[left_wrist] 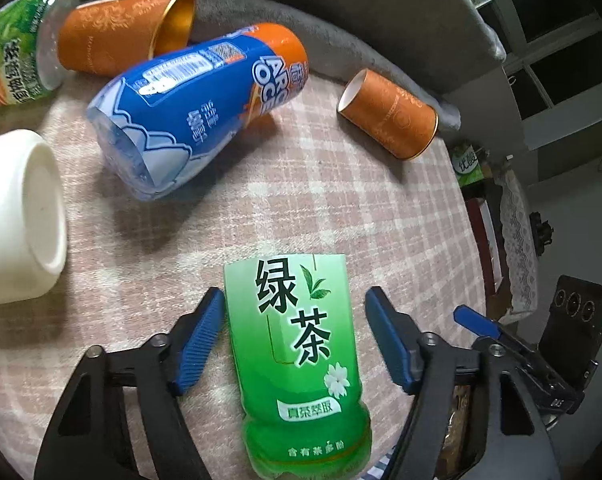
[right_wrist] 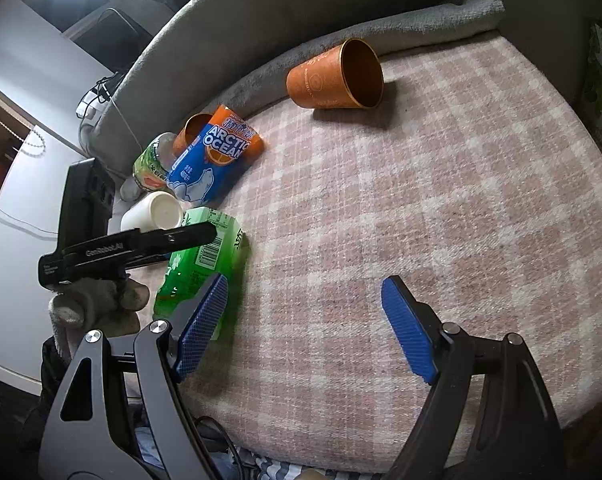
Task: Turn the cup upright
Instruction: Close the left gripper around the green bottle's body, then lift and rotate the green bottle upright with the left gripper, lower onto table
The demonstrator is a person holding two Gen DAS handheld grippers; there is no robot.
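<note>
On the pink checked cloth [right_wrist: 441, 208] several containers lie tipped over. Between the spread fingers of the left gripper [left_wrist: 295, 320] lies a green tea bottle [left_wrist: 301, 360]; its label faces up, and the blue pads stand on either side of it, the left pad close against it and the right pad clearly apart, so the jaws are apart and not clamped. The right gripper [right_wrist: 305, 322] hangs over bare cloth with its fingers wide apart, holding nothing. An orange paper cup [right_wrist: 337, 76] lies on its side near the far edge of the cloth, just beside the grey rolled blanket [right_wrist: 421, 24], well apart from both tools; in the right wrist view its mouth faces toward the camera. A second orange cup [left_wrist: 125, 32] lies on its side further left, touching a blue Arctic Ocean bottle [left_wrist: 193, 108]. A white cup [left_wrist: 17, 216] lies on its side near that bottle, and another green-labelled bottle [left_wrist: 21, 48] lies beyond it.
</note>
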